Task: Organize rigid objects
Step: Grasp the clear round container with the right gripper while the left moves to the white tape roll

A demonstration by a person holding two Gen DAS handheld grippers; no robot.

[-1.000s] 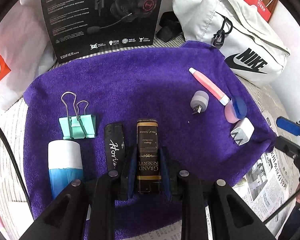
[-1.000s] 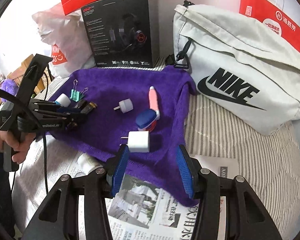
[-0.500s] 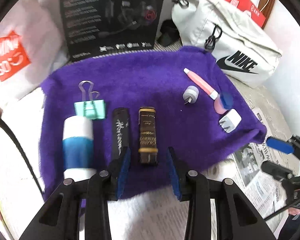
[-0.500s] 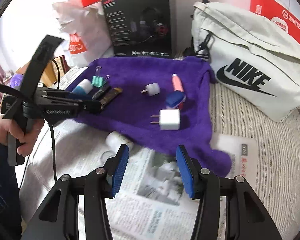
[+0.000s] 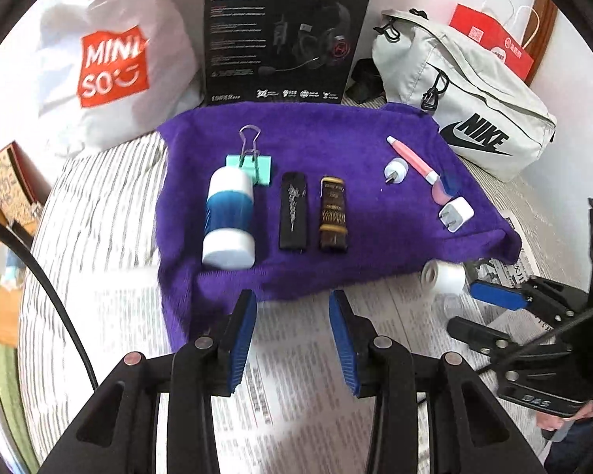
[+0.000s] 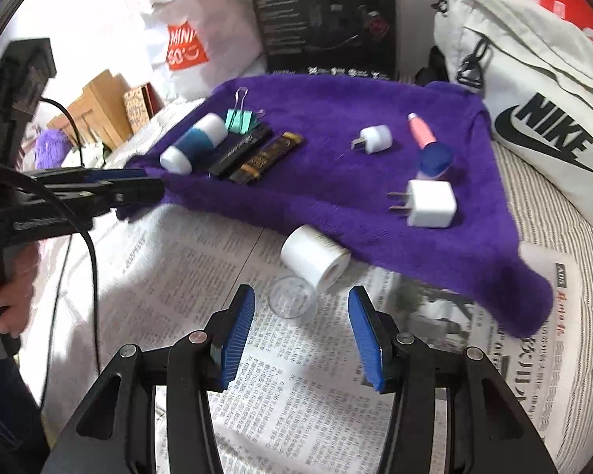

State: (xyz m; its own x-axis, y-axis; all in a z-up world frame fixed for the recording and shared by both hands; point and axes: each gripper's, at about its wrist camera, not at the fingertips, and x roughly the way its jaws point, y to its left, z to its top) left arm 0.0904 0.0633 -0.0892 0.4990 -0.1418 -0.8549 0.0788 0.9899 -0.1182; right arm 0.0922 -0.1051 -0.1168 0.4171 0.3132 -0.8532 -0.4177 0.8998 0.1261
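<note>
On the purple towel (image 5: 336, 150) lie in a row a blue and white bottle (image 5: 228, 217), a green binder clip (image 5: 250, 166), a black lighter (image 5: 293, 211) and a brown "Grand Reserve" case (image 5: 333, 213). To the right lie a round white plug (image 5: 395, 170), a pink tube (image 5: 413, 156) and a white charger (image 5: 456, 213). My left gripper (image 5: 292, 335) is open and empty over the newspaper, in front of the towel. My right gripper (image 6: 300, 331) is open and empty just before a white roll (image 6: 314, 256) and a clear cap (image 6: 292, 302) on the newspaper.
A black headset box (image 5: 284, 27), a Miniso bag (image 5: 110, 59) and a grey Nike bag (image 5: 462, 94) stand behind the towel. Newspaper (image 6: 201, 260) covers the striped bedding in front. Cardboard boxes (image 6: 99, 106) sit at the far left.
My left gripper let go of the brown case, opened and pulled back off the towel. My right gripper moved left and down toward the white roll and clear cap.
</note>
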